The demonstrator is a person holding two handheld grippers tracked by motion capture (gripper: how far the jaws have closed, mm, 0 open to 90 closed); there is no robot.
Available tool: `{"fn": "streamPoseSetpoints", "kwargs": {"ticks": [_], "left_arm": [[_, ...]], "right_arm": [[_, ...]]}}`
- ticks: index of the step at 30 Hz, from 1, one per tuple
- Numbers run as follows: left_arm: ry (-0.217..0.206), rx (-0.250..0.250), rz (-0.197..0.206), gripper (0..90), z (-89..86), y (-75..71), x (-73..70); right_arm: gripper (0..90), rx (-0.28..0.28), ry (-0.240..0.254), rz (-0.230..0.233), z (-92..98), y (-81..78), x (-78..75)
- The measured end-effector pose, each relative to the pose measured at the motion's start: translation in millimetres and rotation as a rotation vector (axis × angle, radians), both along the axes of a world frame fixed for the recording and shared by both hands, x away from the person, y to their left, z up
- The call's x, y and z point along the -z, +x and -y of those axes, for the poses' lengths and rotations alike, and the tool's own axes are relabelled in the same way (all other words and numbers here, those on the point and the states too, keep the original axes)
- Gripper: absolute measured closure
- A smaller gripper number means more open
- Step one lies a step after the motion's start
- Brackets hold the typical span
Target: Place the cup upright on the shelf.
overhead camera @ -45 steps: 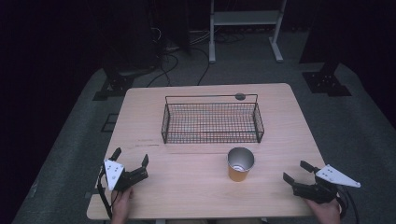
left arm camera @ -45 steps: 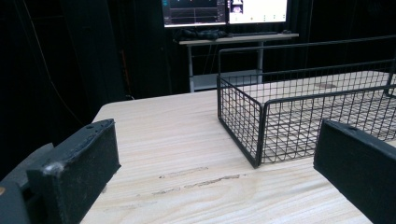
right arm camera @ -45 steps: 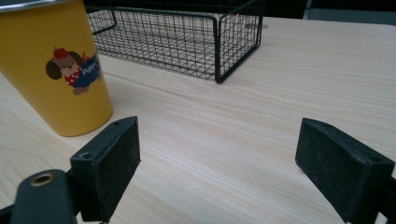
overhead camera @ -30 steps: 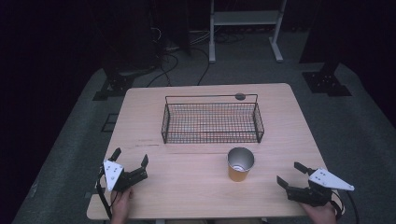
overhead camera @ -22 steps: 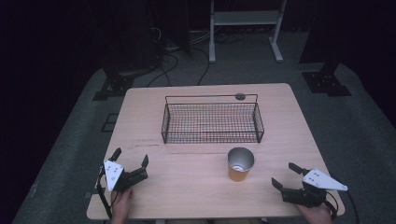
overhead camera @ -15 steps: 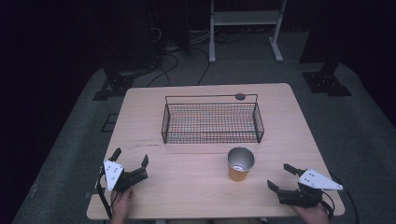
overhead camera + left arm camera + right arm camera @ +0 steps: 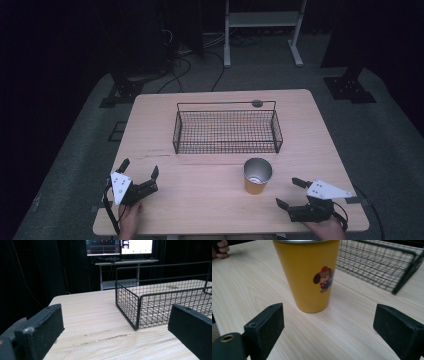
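High view: my right gripper (image 7: pixel 291 194) sits low at the table's (image 7: pixel 210 205) near right corner, jaws spread wide, empty, aimed left toward the yellow cup (image 7: pixel 257 175). The cup stands upright on the bare wood, just in front of the wire basket (image 7: pixel 226 128) and apart from it. My left gripper (image 7: pixel 138 173) rests near the left edge, jaws apart too, holding nothing, well apart from the cup.

Left gripper view: both black jaws open with only tabletop between them — the basket's near corner (image 7: pixel 136 312) ahead, nothing inside that I can see.

Right gripper view: the cup (image 7: pixel 307 272) is dead ahead, centred between my two open jaws but not yet between the pads (image 7: pixel 265 326); dog print faces me, metal rim at the top edge. The basket (image 7: pixel 384 267) lies behind it to the right.

Step, as I read it: approach for the grasp — the cup likely goes into the basket. Next move calls for pushing the right gripper straight forward until the pads flank the cup's lower wall, then closing gently; it tapers, so gripping too low may let it slip or tip.
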State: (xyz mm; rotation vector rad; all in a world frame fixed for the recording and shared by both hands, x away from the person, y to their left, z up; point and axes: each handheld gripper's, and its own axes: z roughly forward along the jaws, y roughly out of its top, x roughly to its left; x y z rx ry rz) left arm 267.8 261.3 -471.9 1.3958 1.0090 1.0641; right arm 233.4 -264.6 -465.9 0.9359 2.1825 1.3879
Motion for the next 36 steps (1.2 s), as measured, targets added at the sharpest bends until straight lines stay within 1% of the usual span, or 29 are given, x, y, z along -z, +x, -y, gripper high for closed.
{"fn": "streamPoseSetpoints", "kwargs": {"ticks": [2,4,5,6,7,10,11,17,22,24,25,36], "left_arm": [[-0.003,0.001,0.001,0.0,-0.2,0.0,0.0],[-0.004,0.001,0.001,0.0,-0.2,0.0,0.0],[-0.001,0.001,0.000,0.0,-0.3,0.0,0.0],[-0.001,0.001,0.000,0.0,-0.3,0.0,0.0],[-0.001,0.001,0.000,0.0,-0.3,0.0,0.0],[-0.003,0.001,0.001,0.0,-0.3,0.0,0.0],[-0.004,0.001,0.001,0.0,-0.3,0.1,0.1],[-0.005,0.002,0.001,0.0,-0.4,0.2,0.1],[-0.007,0.003,0.002,0.0,-0.6,0.3,0.1],[-0.007,0.002,0.002,0.0,-0.6,0.3,0.1],[-0.007,0.002,0.001,0.0,-0.5,0.3,0.1],[-0.006,0.002,0.001,0.0,-0.3,0.3,0.1]], "right_arm": [[7.1,-0.027,-0.004,-0.010,-5.7,3.5,-0.4],[5.6,-0.033,-0.004,-0.017,-7.5,5.0,-0.9],[2.4,-0.038,-0.007,-0.016,-11.7,7.7,-2.0],[2.4,-0.038,-0.007,-0.016,-11.7,7.7,-2.0],[2.3,-0.054,0.000,-0.022,-15.0,9.7,-2.6],[2.0,-0.064,-0.008,-0.023,-19.6,11.8,-3.0],[1.7,-0.077,-0.013,-0.025,-24.4,14.3,-3.9],[0.3,-0.089,-0.017,-0.015,-35.1,20.0,-8.5],[0.2,-0.100,-0.026,-0.019,-43.1,25.4,-10.5],[0.2,-0.098,-0.025,-0.013,-44.4,26.0,-11.1],[0.2,-0.097,-0.012,-0.004,-46.4,27.7,-12.2],[0.1,-0.100,-0.016,0.010,-61.2,39.7,-16.8]]}}
